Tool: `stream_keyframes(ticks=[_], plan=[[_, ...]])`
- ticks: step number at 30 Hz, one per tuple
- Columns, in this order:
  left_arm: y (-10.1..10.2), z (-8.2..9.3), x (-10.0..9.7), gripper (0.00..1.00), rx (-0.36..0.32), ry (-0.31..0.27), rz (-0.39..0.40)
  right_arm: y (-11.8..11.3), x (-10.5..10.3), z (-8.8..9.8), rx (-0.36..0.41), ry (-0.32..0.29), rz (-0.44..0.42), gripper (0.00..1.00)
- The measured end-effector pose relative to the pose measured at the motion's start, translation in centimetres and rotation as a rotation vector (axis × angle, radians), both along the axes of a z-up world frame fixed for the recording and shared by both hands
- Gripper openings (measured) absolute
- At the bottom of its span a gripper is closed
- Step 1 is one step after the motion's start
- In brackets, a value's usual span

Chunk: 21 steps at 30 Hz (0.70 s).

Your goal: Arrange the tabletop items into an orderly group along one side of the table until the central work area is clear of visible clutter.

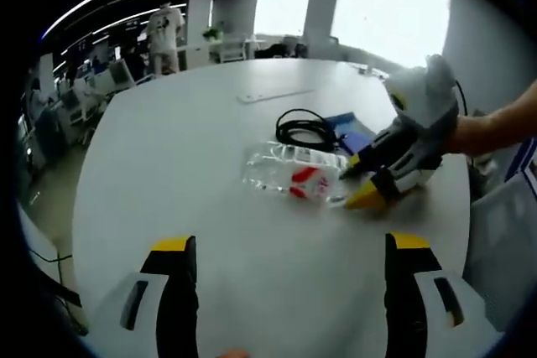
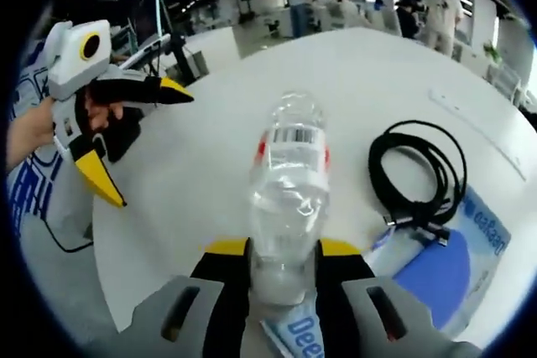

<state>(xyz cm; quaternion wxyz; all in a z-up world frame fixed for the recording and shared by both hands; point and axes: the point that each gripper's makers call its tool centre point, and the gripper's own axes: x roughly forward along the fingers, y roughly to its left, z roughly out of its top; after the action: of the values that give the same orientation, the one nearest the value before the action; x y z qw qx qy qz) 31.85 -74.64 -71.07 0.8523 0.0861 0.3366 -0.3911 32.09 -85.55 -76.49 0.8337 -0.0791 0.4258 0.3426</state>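
The right gripper [image 2: 284,278] clamps a clear plastic water bottle [image 2: 287,199] by one end, its yellow-tipped jaws closed against both sides of the bottle, which lies on its side on the round white table [image 2: 210,173] and stretches straight ahead of the jaws. In the left gripper view, the same gripper [image 1: 357,184] reaches in from the right, its tips meeting the bottle [image 1: 294,173] at the end nearer the person's hand [image 1: 491,130].

The left gripper [image 1: 289,262] hangs over bare tabletop with its jaws spread wide and nothing between them; the bottle lies ahead of it, well apart. In the right gripper view it [image 2: 147,144] hovers off to the left of the bottle, jaws parted, touching nothing.

To the right of the held bottle lie a coiled black cable [image 2: 419,175] and, just beyond it, a blue-and-white printed sheet [image 2: 466,262], the cable's end resting on the sheet's edge. A thin pale strip [image 1: 273,95] sits farther across the table.

By the look of it, the tidying is at an early stage: the bottle, cable and sheet are loosely gathered but sit towards the middle of the table, not lined up at one edge. The bottle appears to be the item in hand; cable, sheet and strip remain to be placed.
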Motion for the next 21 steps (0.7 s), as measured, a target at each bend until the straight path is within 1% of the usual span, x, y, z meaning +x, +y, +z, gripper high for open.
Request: stream_keyframes(ticks=[4, 6, 7, 8, 9, 11, 12, 14, 15, 16, 17, 18, 19, 21], plan=[[-0.7, -0.1, 0.5, 0.92, 0.028, -0.009, -0.039, -0.2, -0.1, 0.0, -0.001, 0.016, 0.024, 0.23], [-1.1, 0.2, 0.7, 0.93, 0.037, -0.02, -0.061, -0.2, -0.5, 0.0, 0.004, 0.038, 0.036, 0.23], [-1.3, 0.2, 0.8, 0.93, 0.076, -0.043, -0.105, -0.2, -0.6, 0.0, 0.001, 0.035, 0.047, 0.22], [-1.2, 0.2, 1.0, 0.94, 0.138, -0.078, -0.153, -0.4, -0.7, 0.0, -0.021, 0.023, 0.081, 0.22], [-1.2, 0.2, 1.1, 0.95, 0.177, -0.101, -0.186, -0.4, -0.8, 0.0, -0.029, 0.018, 0.097, 0.22], [-1.3, 0.0, 1.3, 0.95, 0.248, -0.141, -0.257, -0.3, -0.9, 0.1, -0.022, 0.02, 0.104, 0.22], [-1.4, -0.2, 1.4, 0.95, 0.3, -0.167, -0.319, -0.2, -1.0, 0.2, -0.027, 0.017, 0.117, 0.22], [-1.8, -0.3, 1.7, 0.96, 0.355, -0.202, -0.388, -0.1, -1.2, 0.4, -0.037, 0.008, 0.145, 0.22], [-2.1, -0.5, 1.9, 0.96, 0.403, -0.225, -0.442, 0.1, -1.4, 0.6, -0.039, 0.006, 0.161, 0.22], [-2.2, -0.6, 2.2, 0.96, 0.434, -0.242, -0.478, 0.2, -1.5, 0.7, -0.037, 0.006, 0.166, 0.22], [-2.6, -0.7, 2.5, 0.97, 0.472, -0.274, -0.531, 0.2, -1.5, 0.8, -0.035, 0.002, 0.173, 0.22], [-2.9, -0.7, 2.7, 0.97, 0.493, -0.284, -0.56, 0.2, -1.5, 0.9, -0.037, -0.002, 0.177, 0.22], [-3.4, -0.8, 2.8, 0.97, 0.517, -0.297, -0.606, 0.2, -1.4, 1.1, -0.043, -0.014, 0.192, 0.22], [-4.0, -1.0, 3.2, 0.97, 0.528, -0.309, -0.655, 0.4, -1.5, 1.3, -0.045, -0.024, 0.209, 0.22]])
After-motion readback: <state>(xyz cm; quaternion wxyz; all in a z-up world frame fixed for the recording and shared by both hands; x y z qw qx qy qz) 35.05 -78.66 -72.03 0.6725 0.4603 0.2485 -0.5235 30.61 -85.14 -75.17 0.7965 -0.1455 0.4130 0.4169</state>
